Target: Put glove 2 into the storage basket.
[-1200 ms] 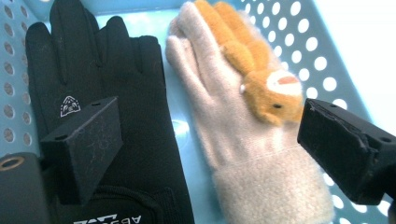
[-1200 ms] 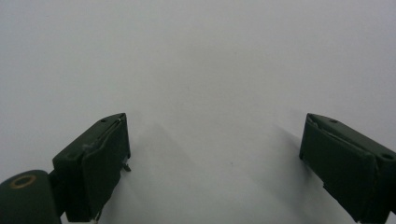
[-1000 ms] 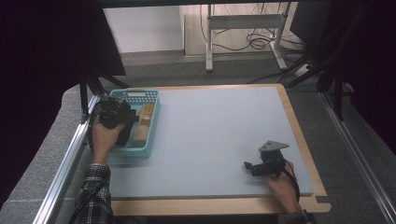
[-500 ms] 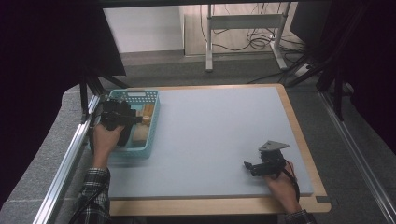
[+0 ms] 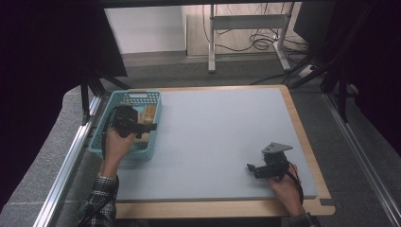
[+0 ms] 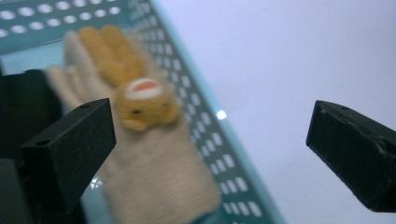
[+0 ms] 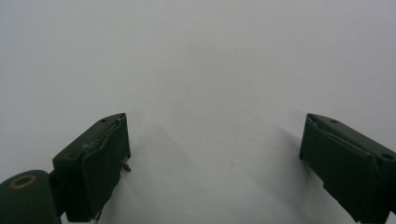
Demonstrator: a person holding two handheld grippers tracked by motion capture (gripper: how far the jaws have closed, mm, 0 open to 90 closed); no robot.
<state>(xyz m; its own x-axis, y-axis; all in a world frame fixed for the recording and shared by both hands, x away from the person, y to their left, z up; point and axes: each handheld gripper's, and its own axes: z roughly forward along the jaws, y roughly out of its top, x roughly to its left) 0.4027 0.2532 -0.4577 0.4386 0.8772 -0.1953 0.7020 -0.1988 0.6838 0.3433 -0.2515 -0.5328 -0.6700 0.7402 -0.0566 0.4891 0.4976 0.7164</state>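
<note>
The left gripper point(image 6: 210, 154) has its jaws spread wide with nothing pinched between them; they have just been opening further. A cream knitted glove point(image 6: 154, 172) with an orange animal face sewn on it lies just past the left-hand jaw, beneath and ahead of that jaw rather than in the gap, untouched by either pad. The glove rests inside a teal perforated basket point(image 6: 205, 135), whose side wall runs diagonally through the gap between the jaws; the right-hand jaw hangs beyond that wall, over the bare grey desk point(image 6: 289, 56). From the high view, the left gripper point(image 5: 142, 126) hovers over the basket point(image 5: 142, 97) at the desk's left edge, with the glove point(image 5: 149, 112) lying just ahead of it.

The right gripper point(image 7: 215, 154) also has its jaws spread apart with nothing between them, only plain desk surface ahead. In the high view it point(image 5: 253, 169) rests low near the desk's front right corner, well apart from the basket.
</note>
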